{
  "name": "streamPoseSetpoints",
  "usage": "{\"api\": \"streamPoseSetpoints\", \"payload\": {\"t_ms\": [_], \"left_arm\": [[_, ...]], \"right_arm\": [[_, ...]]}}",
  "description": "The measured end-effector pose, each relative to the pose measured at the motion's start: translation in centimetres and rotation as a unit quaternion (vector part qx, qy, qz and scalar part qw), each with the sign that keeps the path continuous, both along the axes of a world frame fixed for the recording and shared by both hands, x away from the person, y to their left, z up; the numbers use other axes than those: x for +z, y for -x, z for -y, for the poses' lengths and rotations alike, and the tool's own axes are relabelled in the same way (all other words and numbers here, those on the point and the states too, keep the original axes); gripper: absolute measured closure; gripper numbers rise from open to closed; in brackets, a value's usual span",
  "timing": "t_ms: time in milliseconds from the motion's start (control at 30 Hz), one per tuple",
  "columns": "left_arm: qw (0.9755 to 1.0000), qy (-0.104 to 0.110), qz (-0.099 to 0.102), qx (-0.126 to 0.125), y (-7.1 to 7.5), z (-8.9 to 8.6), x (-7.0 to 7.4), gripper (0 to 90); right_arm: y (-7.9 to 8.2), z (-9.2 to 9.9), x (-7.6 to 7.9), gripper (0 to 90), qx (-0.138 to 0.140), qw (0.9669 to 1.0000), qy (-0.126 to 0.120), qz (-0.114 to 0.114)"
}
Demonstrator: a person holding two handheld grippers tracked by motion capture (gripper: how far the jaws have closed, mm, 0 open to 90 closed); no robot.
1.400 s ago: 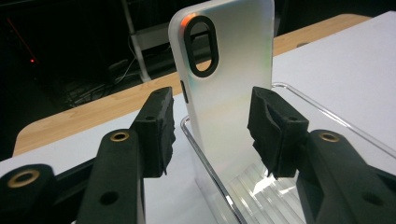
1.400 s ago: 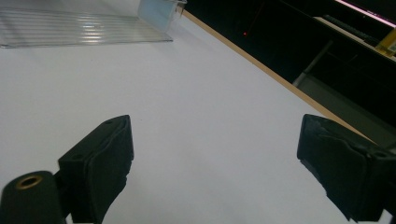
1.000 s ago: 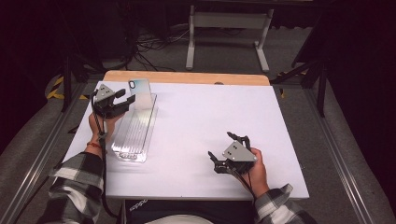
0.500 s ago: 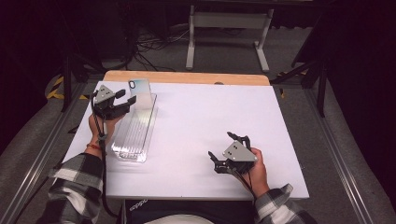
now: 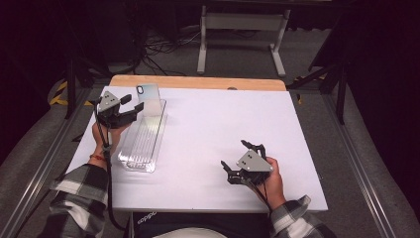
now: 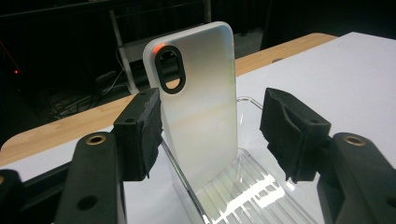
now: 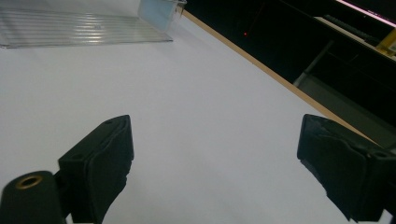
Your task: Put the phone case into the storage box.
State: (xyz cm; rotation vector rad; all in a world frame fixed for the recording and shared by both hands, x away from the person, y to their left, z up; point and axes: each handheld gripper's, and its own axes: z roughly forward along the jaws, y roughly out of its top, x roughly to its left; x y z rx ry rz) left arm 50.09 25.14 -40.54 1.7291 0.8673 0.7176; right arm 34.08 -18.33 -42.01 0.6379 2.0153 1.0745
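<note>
A pale, iridescent phone case (image 5: 148,95) stands upright at the far end of a clear ribbed tray (image 5: 140,145). In the left gripper view the case (image 6: 201,116) rises between the two black jaws, camera hole at the top. My left gripper (image 5: 132,105) is open around it. Its jaws have just been opening: the right pad (image 6: 285,135) is well clear of the case, and the left pad (image 6: 140,133) sits close by its edge. My right gripper (image 5: 236,154) rests open on the white table near the front, with nothing between its jaws (image 7: 215,154).
The white tabletop (image 5: 223,124) has a wooden strip (image 5: 198,82) along its far edge. A metal stand (image 5: 242,22) and cables lie on the dark floor beyond. The tray's far end (image 7: 161,11) appears at the top of the right gripper view.
My left gripper's jaws stand a little wider around the phone case, which stays upright in the tray. The right hand has not moved.
</note>
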Motion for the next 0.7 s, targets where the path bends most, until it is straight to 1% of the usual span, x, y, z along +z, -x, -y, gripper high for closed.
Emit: {"api": "streamPoseSetpoints", "payload": {"t_ms": [67, 133, 200, 233, 300, 333, 367, 500, 533, 600, 633, 700], "left_arm": [[1.0000, -0.006, 0.000, 0.002, 0.0, 0.0, 0.0, 38.5], [1.0000, -0.005, 0.002, 0.002, 0.1, 0.0, 0.1, 37.8], [0.9999, -0.009, 0.005, 0.002, 0.3, 0.0, 0.2, 37.2], [1.0000, -0.005, 0.008, -0.001, 0.5, -0.1, 0.2, 36.1], [0.9999, -0.003, 0.009, -0.004, 0.5, -0.1, 0.3, 36.1], [0.9999, -0.006, 0.009, -0.005, 0.7, -0.1, 0.3, 35.4], [0.9999, -0.006, 0.012, -0.006, 0.8, -0.1, 0.4, 35.1], [0.9999, -0.004, 0.013, -0.011, 1.1, -0.1, 0.5, 33.2], [0.9998, -0.008, 0.013, -0.010, 1.1, 0.0, 0.6, 33.1], [0.9998, -0.008, 0.013, -0.011, 1.1, 0.0, 0.6, 33.0], [0.9998, -0.015, 0.012, -0.010, 1.1, 0.1, 0.6, 33.0], [0.9997, -0.019, 0.011, -0.010, 1.2, 0.1, 0.6, 33.7]], "right_arm": [[0.0, 0.0, 0.0, 11.0, 0.001, 1.0000, 0.000, 0.000], [0.0, 0.0, 0.0, 11.0, 0.000, 1.0000, -0.001, 0.000], [0.0, 0.0, 0.0, 11.0, 0.001, 1.0000, -0.001, 0.000], [0.0, 0.1, 0.0, 11.0, 0.001, 1.0000, -0.001, 0.000], [0.0, 0.1, 0.0, 11.0, 0.001, 1.0000, -0.002, 0.000], [0.0, 0.1, 0.0, 11.0, 0.001, 1.0000, -0.002, -0.001], [0.0, 0.1, 0.0, 11.0, 0.001, 1.0000, -0.002, -0.001], [0.0, 0.0, 0.1, 11.1, 0.001, 1.0000, -0.002, 0.000], [0.1, 0.0, 0.1, 11.5, 0.000, 1.0000, -0.002, 0.002], [0.1, 0.0, 0.1, 11.6, 0.000, 1.0000, -0.004, 0.003], [0.1, 0.0, 0.1, 11.6, -0.001, 1.0000, -0.006, 0.004], [0.0, 0.1, 0.1, 11.4, -0.001, 1.0000, -0.006, 0.002]]}}
